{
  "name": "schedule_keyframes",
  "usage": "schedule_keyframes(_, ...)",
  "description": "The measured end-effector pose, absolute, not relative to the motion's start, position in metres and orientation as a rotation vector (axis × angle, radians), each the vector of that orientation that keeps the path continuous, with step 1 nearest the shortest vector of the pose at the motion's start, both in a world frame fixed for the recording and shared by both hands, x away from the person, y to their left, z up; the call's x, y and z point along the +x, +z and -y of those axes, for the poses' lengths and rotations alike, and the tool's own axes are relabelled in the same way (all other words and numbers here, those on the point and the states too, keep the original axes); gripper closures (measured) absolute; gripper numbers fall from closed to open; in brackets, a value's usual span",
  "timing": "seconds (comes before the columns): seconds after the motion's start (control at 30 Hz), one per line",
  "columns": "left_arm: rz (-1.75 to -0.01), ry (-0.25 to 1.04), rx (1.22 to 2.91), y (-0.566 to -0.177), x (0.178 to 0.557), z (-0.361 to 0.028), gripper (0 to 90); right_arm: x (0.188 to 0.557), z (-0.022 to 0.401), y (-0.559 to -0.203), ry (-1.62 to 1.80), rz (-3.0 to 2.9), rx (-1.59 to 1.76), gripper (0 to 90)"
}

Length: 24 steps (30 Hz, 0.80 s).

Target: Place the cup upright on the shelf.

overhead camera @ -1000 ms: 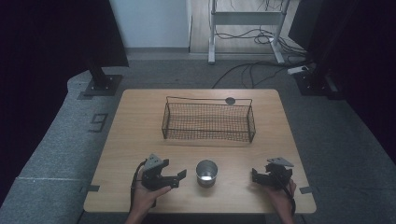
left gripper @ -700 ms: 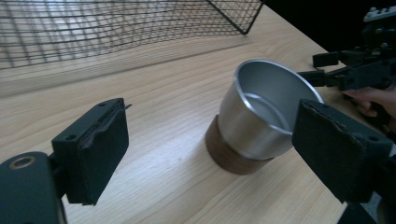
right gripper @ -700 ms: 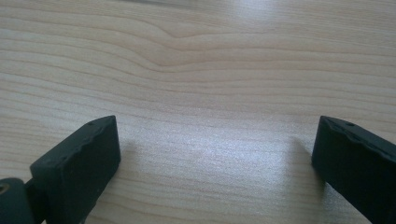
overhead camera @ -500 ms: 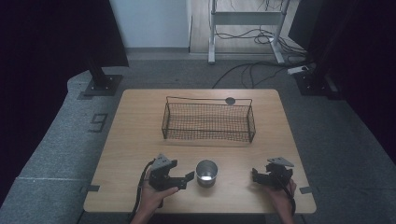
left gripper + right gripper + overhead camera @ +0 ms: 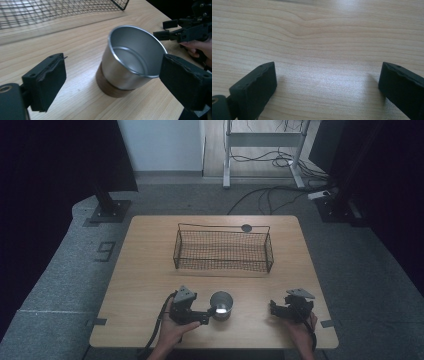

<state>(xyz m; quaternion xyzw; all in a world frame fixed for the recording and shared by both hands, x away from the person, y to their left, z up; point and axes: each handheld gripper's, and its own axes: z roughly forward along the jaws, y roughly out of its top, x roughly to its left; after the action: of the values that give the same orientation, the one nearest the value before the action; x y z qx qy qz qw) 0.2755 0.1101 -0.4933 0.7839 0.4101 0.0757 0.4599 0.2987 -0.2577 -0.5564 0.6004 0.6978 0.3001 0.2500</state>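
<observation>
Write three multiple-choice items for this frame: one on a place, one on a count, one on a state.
1. Where does the shiny metal cup with a brown base stand?
A. inside the basket
B. on the table, nearer the person than the basket
C. on the floor

2. How many black wire mesh baskets are on the light wooden table?
A. one
B. two
C. three

3. How is the left tool?
A. shut on the cup
B. open, jaws either side of the cup
C. shut, empty

Answers: 1 B, high view shows it in front of the basket; 2 A, one basket; 3 B, gaps show beside the cup.
</observation>
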Motion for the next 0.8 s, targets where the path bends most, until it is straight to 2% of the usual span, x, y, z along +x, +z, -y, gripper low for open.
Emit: schedule_keyframes(0.8, -0.975, 0.201, 2.012, -0.503, 0.282, -0.06, 2.2, 0.299, 0.258, -0.556, 0.819, -1.898, 1.636, 1.8)
